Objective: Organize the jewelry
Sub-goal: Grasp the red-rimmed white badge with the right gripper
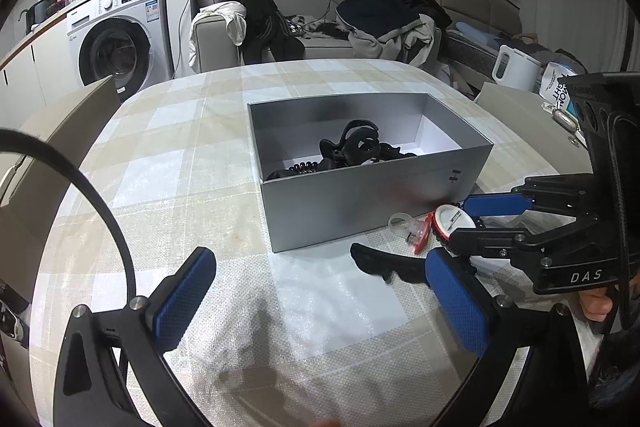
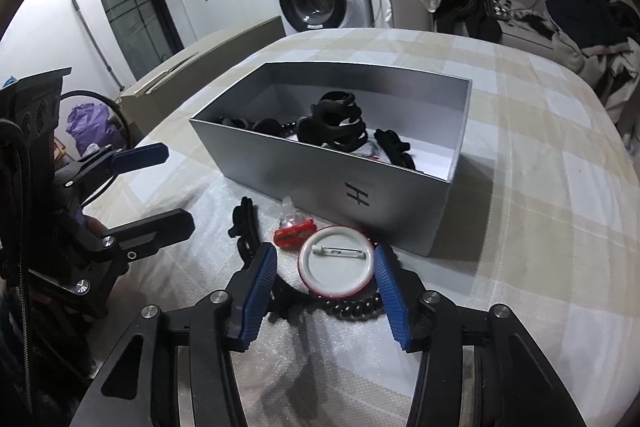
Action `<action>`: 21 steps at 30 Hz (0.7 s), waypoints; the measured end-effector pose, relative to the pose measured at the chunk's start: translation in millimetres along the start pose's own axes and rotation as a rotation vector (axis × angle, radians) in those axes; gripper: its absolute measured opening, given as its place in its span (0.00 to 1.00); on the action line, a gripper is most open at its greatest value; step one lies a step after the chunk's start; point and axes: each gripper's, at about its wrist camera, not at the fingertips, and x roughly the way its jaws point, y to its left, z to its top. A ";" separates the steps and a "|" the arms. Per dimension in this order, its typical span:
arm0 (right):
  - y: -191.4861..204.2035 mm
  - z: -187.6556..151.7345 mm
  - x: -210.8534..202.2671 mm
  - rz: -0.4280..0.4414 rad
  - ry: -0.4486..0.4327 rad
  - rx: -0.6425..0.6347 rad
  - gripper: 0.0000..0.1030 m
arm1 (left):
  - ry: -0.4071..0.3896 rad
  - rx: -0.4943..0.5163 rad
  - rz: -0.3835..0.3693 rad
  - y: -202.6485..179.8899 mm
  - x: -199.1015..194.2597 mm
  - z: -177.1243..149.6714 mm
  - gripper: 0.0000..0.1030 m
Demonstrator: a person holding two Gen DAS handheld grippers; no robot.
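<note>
A grey open box (image 1: 360, 203) (image 2: 320, 171) stands on the checked tablecloth and holds black hair clips (image 1: 356, 147) (image 2: 336, 123). In front of it lie a round white pin badge with a red rim (image 2: 338, 263) (image 1: 454, 219), a red clear clip (image 2: 294, 233) (image 1: 418, 231), a long black hair clip (image 1: 384, 261) (image 2: 246, 227) and a black beaded chain (image 2: 356, 309). My right gripper (image 2: 326, 281) (image 1: 460, 223) is open, with its blue pads either side of the badge. My left gripper (image 1: 320, 303) (image 2: 168, 183) is open and empty, hovering left of the items.
The table (image 1: 180, 155) carries a sheet of bubble wrap (image 1: 320, 307) under the loose items. A chair back (image 1: 52, 131) stands at the left edge. A washing machine (image 1: 120, 35), a sofa with clothes (image 1: 380, 15) and a white kettle (image 1: 516, 67) lie beyond the table.
</note>
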 end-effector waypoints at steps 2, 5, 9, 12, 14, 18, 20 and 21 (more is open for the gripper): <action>0.9 -0.3 2.5 0.001 0.009 -0.005 0.47 | 0.005 -0.004 -0.001 0.2 0.4 0.0 0.99; 1.4 -1.1 6.5 -0.003 0.013 -0.012 0.47 | 0.011 -0.009 0.000 1.5 1.9 0.9 0.99; 1.0 -2.1 7.1 -0.005 0.015 -0.010 0.45 | 0.013 -0.014 -0.002 2.9 2.4 1.7 0.99; -2.2 -2.0 8.5 0.018 0.021 0.011 0.42 | 0.013 -0.008 0.001 2.2 2.2 1.7 0.99; -3.3 -2.2 8.5 0.019 0.017 0.015 0.42 | 0.012 -0.002 0.002 1.1 1.9 1.9 0.99; -5.6 -1.8 8.5 0.030 0.017 0.029 0.42 | 0.012 0.002 0.004 1.0 2.5 2.4 0.99; -7.4 -1.1 8.4 0.038 0.018 0.042 0.42 | 0.010 0.003 0.004 0.8 2.1 2.2 0.99; -8.5 -1.0 8.1 0.042 0.018 0.051 0.42 | 0.010 0.003 0.003 0.5 2.3 2.6 0.99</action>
